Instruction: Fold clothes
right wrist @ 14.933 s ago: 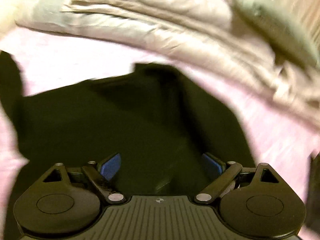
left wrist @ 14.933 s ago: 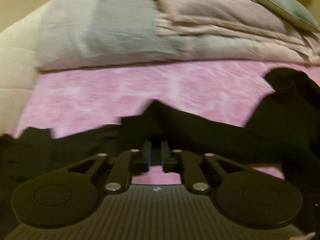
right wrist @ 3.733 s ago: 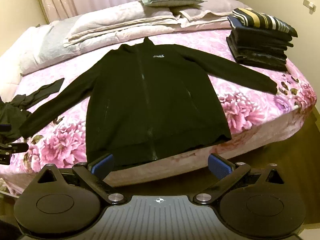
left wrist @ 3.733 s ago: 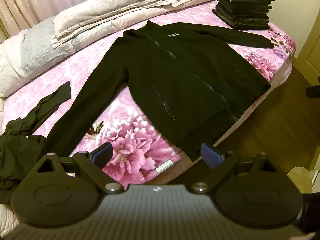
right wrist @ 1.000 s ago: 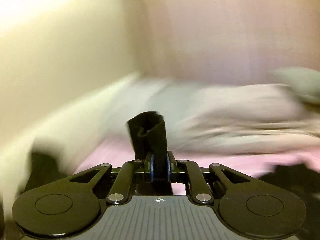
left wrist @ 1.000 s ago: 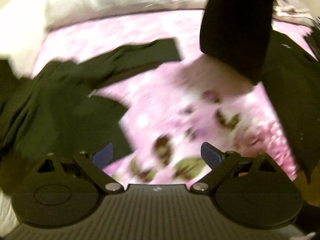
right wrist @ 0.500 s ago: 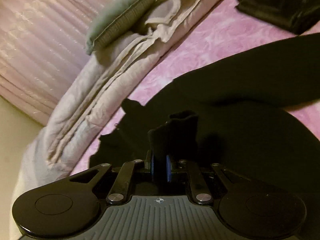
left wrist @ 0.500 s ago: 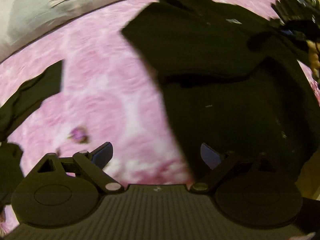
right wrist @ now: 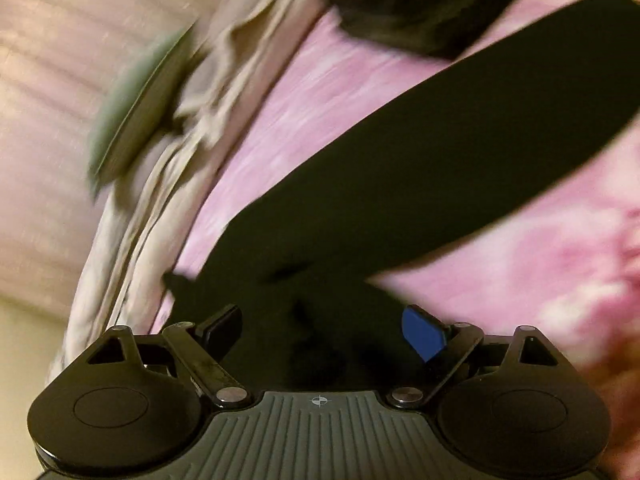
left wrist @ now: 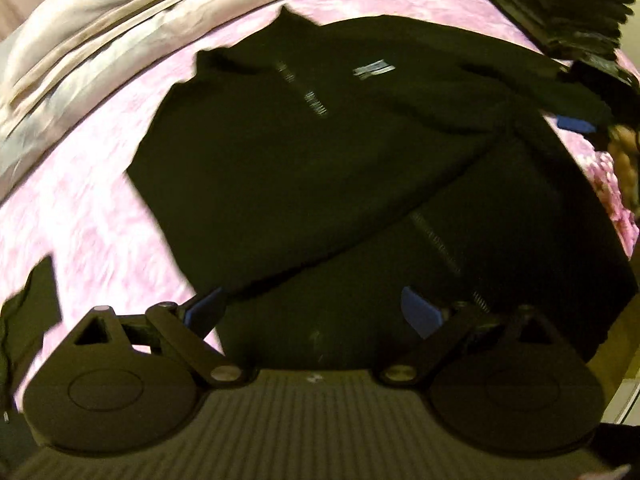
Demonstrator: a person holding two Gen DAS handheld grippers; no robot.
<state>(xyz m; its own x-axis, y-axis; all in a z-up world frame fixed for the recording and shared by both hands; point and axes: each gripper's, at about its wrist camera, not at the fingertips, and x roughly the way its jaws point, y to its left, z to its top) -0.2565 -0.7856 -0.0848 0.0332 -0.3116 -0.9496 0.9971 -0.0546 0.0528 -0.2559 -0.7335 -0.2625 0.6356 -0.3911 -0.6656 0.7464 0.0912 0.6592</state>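
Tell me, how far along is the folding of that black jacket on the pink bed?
Early. Done: one sleeve of the black zip-up jacket already lies folded diagonally across its front, and a finished stack of dark folded clothes sits at the far corner. In hand: nothing; the left claw and right claw are both open. Left: the other long black sleeve lies stretched out on the pink floral bedspread, and the body is unfolded.
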